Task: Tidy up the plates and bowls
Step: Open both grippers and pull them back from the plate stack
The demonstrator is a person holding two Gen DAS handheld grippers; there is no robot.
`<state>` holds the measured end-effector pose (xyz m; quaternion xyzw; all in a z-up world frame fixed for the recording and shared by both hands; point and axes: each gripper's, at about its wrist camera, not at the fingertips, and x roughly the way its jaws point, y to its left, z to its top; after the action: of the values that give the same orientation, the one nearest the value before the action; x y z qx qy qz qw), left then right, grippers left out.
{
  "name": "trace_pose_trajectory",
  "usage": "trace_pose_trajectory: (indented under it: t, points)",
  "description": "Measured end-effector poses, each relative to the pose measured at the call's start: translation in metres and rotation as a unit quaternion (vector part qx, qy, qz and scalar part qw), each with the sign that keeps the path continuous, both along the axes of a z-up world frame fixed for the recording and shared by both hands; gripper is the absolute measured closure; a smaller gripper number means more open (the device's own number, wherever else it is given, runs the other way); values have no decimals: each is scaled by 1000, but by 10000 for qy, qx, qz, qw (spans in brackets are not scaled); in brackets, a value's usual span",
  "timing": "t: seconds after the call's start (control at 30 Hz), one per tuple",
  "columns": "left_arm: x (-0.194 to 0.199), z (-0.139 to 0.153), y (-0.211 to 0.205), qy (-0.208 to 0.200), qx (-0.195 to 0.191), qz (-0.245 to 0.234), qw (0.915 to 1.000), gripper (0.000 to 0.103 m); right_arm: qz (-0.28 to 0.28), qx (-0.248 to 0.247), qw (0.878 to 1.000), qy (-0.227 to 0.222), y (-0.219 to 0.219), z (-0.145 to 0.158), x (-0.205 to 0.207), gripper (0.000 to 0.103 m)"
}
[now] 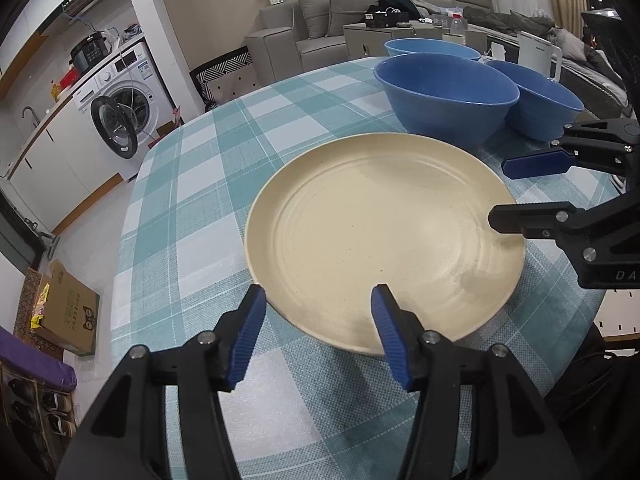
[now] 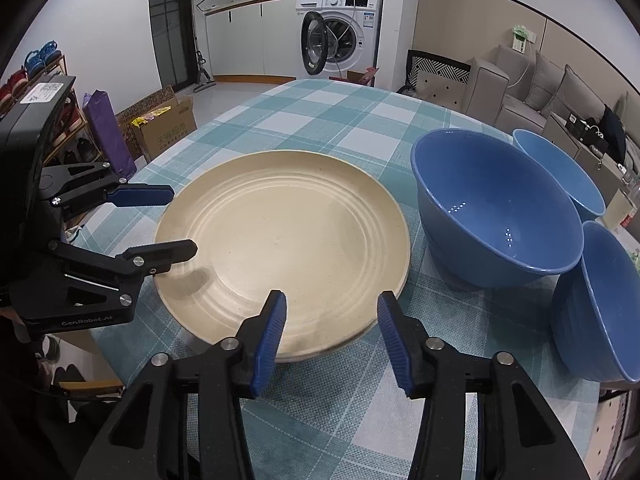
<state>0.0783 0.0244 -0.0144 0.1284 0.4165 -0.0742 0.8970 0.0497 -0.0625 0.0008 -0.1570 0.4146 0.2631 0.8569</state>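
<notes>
Hiding plate (image 2: 288,240) near rim: right gripper (image 2: 332,300) fingers.

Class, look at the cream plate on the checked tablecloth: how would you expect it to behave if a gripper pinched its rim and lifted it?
The cream plate looks stiff, so it should lift in one piece. Held by one edge, its wide, shallow shape would probably droop and tip. Its smooth rim might slip between the pads, and it lies flat on the tablecloth, so getting under it may be awkward.
</notes>
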Motion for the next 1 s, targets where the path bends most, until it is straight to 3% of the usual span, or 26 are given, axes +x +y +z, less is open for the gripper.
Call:
trace_pose_trajectory:
  t: [0.07,0.13,0.2,0.43,0.5,1.0]
  points:
    - [1,0,0,8,-34,9,10000,46,-6,27,10000,-1,0,1,1,41]
    - [1,1,0,0,-96,1,10000,40,-36,63,10000,-48,-1,3,0,19]
    - [0,4,0,-65,-137,16,9999,23,-68,110,9998,-116,-3,6,0,17]
    - [-4,13,-3,-241,-259,-65,9994,15,-105,169,9997,-142,-6,7,0,7]
    - [-5,13,-4,-278,-252,-38,9993,3,-87,188,9996,-177,-7,8,-1,5]
    - [-5,25,-3,-474,-528,117,9974,2,-135,296,9990,-302,-17,17,-4,1]
